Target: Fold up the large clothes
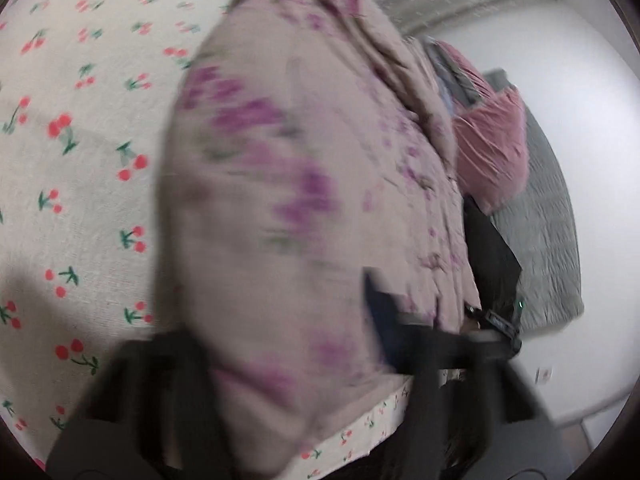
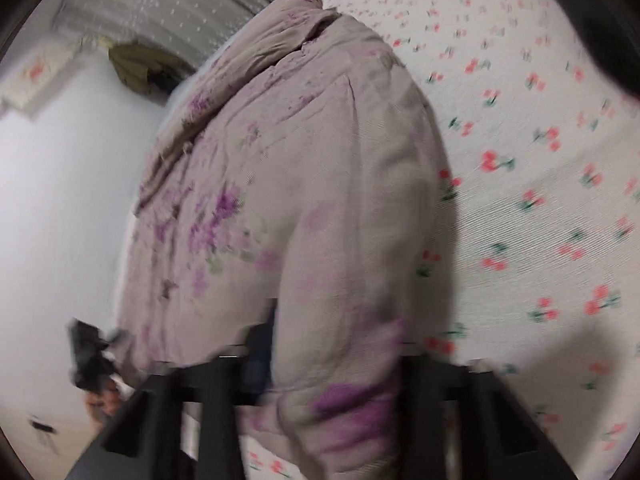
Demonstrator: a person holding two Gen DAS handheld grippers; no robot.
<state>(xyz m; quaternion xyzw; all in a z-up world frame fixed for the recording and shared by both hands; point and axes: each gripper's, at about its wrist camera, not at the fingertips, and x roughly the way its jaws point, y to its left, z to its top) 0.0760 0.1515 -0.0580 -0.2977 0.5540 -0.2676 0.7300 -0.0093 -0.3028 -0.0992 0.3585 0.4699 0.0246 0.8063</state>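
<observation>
A large beige garment printed with purple flowers [image 1: 304, 184] is seen filling the middle of both wrist views, bunched into thick folds over a cherry-print sheet [image 1: 80, 120]. In the left wrist view the cloth runs from the 12 o'clock edge down to 6 o'clock, and its lower end is gripped by the left gripper [image 1: 296, 412], whose dark fingers are drawn in narrow against the fabric on either side. Beyond the garment, at 3 o'clock, a pink cushion [image 1: 492, 148] is seen lying on a grey blanket [image 1: 548, 240], just beside a dark object that cannot be made out through the blur.

In the right wrist view the same garment is held by the right gripper [image 2: 316, 408], its fingers closed narrow on a fold at 6 o'clock. The cherry-print sheet is spread from 1 to 5 o'clock. A white wall [image 2: 60, 200] is seen at 9 o'clock, and a grey dotted curtain [image 2: 160, 0] at 11 o'clock. Both views are blurred.
</observation>
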